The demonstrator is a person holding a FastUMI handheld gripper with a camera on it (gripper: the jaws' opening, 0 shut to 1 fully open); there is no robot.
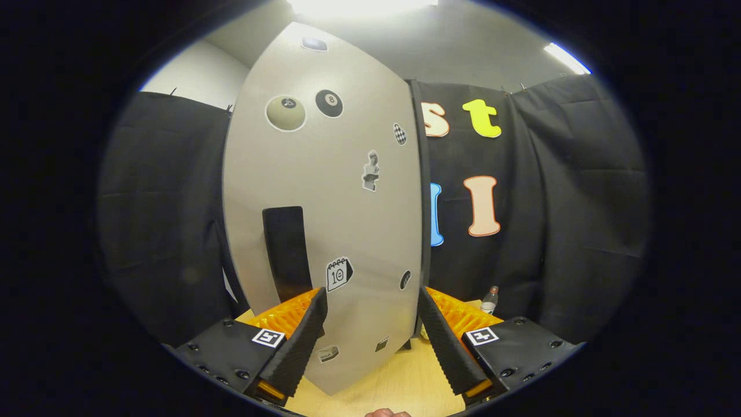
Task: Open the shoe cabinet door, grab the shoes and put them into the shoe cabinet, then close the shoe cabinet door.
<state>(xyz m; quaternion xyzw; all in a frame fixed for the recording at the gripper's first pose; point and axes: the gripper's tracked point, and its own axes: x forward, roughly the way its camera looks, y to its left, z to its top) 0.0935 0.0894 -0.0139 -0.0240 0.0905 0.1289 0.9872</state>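
My gripper [373, 307] stands wide open with nothing between its fingers, hovering over the pale wooden table [399, 376]. Just ahead of them, filling the gap between the tips, is the grey shoe cabinet door [324, 197], dotted with stickers and carrying a dark upright handle [286, 252] close to the left finger. Beyond the right finger I see a small bottle [490, 300] standing on the table against the black cloth wall [573, 202].

Lit brightly from ceiling lights [359, 6] overhead (blown-out glare there), sharp at centre, with strong fisheye bending of the cabinet door [324, 191].
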